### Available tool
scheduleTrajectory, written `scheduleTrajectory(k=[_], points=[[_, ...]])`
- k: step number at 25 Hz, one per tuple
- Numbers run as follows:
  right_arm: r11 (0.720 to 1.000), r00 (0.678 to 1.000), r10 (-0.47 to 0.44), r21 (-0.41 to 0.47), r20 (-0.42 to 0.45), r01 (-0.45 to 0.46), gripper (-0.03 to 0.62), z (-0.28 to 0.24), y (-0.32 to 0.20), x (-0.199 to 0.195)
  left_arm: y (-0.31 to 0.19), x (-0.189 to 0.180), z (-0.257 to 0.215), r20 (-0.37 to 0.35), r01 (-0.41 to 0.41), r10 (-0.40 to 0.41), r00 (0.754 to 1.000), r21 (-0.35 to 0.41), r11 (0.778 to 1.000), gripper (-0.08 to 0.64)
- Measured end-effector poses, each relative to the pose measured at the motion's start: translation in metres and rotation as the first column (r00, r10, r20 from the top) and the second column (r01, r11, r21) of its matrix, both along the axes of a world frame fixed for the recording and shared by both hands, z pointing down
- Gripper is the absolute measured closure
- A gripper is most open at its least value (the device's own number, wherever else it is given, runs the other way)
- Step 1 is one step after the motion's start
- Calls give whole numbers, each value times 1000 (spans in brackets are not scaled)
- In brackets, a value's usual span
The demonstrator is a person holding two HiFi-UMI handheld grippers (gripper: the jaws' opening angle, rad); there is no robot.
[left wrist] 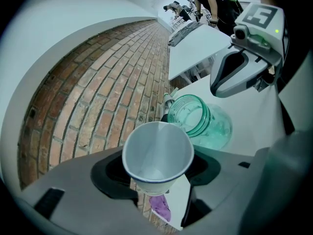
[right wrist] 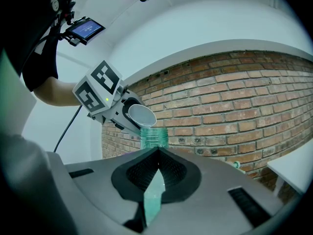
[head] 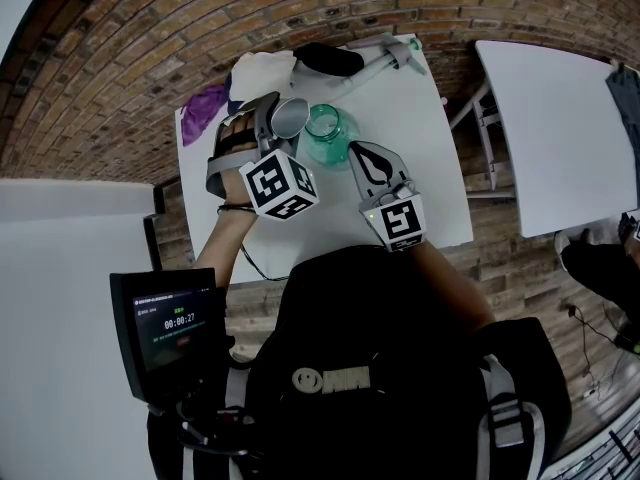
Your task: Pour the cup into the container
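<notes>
My left gripper (head: 273,120) is shut on a white paper cup (head: 290,118), which is tipped with its mouth toward the green glass jar (head: 328,136). In the left gripper view the cup (left wrist: 157,155) sits between the jaws and shows only its white inside; the jar (left wrist: 200,119) stands just beyond its rim. My right gripper (head: 358,153) is shut with nothing between its jaws, its tips close beside the jar. From the right gripper view the cup's lip (right wrist: 142,115) hangs right over the jar's mouth (right wrist: 154,136).
The jar stands on a small white table (head: 410,108). At the table's back lie a purple cloth (head: 205,108), a white cloth (head: 262,68), a black object (head: 328,58) and a grey tool (head: 385,58). A second white table (head: 560,138) is at the right.
</notes>
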State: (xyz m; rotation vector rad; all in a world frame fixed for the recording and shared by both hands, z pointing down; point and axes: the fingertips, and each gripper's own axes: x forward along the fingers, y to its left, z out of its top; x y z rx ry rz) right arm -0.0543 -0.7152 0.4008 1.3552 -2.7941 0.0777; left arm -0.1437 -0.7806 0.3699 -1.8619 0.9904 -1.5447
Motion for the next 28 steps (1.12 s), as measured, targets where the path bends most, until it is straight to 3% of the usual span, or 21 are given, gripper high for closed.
scheduleTrajectory(k=[28], points=[[1000,1000,4,-6,7,-4,591,1,-2,1,-1,6,-1,53,-29,27,998,22,999,261]])
